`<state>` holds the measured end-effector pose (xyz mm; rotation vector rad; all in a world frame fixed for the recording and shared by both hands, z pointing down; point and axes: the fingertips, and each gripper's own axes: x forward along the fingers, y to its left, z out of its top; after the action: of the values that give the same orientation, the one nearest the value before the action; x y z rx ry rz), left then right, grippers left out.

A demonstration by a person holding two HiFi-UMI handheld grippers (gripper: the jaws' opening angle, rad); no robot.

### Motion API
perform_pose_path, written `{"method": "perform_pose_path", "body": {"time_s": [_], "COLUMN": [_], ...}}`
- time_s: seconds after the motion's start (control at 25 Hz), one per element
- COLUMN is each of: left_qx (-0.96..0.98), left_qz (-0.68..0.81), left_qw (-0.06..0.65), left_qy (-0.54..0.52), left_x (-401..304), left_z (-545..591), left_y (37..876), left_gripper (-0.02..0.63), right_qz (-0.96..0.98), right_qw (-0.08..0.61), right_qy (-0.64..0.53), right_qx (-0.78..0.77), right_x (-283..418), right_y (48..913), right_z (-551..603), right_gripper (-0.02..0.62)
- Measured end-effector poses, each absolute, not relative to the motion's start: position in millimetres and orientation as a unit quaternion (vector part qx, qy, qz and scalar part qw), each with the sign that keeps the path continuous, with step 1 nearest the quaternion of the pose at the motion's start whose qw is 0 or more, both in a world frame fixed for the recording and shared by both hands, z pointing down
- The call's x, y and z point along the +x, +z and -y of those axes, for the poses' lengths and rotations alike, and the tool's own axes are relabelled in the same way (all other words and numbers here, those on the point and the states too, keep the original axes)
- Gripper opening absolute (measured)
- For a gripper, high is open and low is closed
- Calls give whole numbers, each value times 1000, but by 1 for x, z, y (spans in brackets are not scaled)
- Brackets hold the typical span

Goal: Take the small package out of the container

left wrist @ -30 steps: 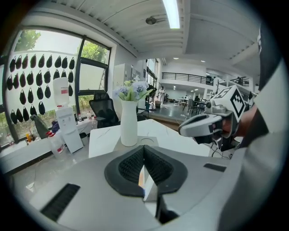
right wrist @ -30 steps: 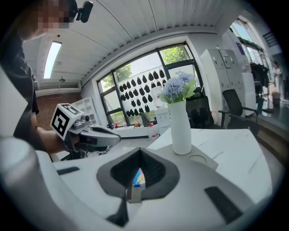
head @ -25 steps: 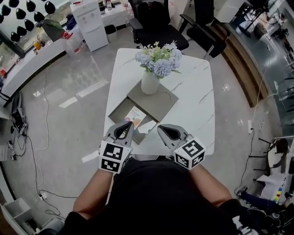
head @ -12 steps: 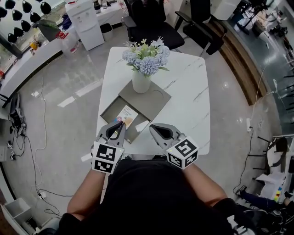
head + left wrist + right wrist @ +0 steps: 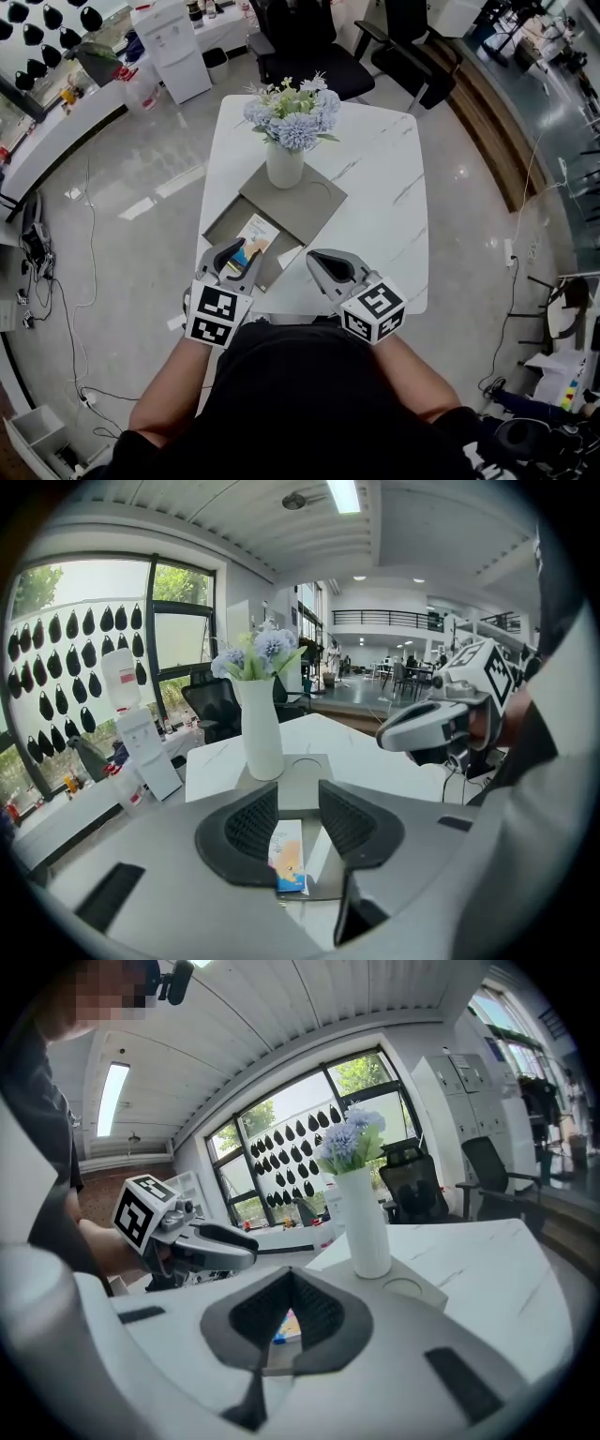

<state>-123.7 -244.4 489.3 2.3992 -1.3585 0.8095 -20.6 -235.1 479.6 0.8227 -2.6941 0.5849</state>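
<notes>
Starting closest: holding the grey plastic left gripper (image 5: 236, 251) over the near end of the container (image 5: 219, 228), a shallow, flat grey box partly hidden under it. Just been opening those ribbed black pads (image 5: 253, 822). Now standing apart, with the small package (image 5: 254, 234) showing in the gap below, not pinched. Seeing that package flat on the container floor: a thin glossy rectangle, white with orange and blue print, way too small to read.

Keeping the right gripper (image 5: 315, 256) just beside it over the near edge of the table (image 5: 389, 187). Same grey shell, jaws closed tip to tip on nothing.

Further out, spotting a matte grey square board (image 5: 305, 202) lying skewed over the container's far corner. Carrying a smooth white vase (image 5: 284, 167) of pale blue pom-pom flowers (image 5: 289, 108). Tabletop looks like white marble with thin grey veins.

Past that, getting black office chairs (image 5: 305, 47), cut off at the top edge.
</notes>
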Motion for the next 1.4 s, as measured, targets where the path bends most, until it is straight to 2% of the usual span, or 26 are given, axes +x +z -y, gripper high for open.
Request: {"method": "perform_pose_path", "body": {"time_s": [0.36, 0.52, 0.84, 1.4], "left_qx": [817, 817, 810, 776], "left_qz": [461, 456, 451, 414], "left_qw": [128, 128, 151, 242], "left_qy": [321, 329, 342, 409], "left_x": [-125, -124, -127, -134], "left_z": [255, 257, 260, 275], "left_y": [506, 508, 526, 622], "left_gripper": [292, 333, 351, 390], "right_qz": [924, 924, 921, 906], "right_qw": [132, 133, 134, 145], "right_qy": [199, 199, 205, 246], "right_qx": [299, 299, 303, 313], "right_x": [-9, -10, -6, 2], "right_y": [477, 478, 482, 509], "right_z": [238, 237, 239, 241], "right_gripper": [-2, -2, -2, -2]}}
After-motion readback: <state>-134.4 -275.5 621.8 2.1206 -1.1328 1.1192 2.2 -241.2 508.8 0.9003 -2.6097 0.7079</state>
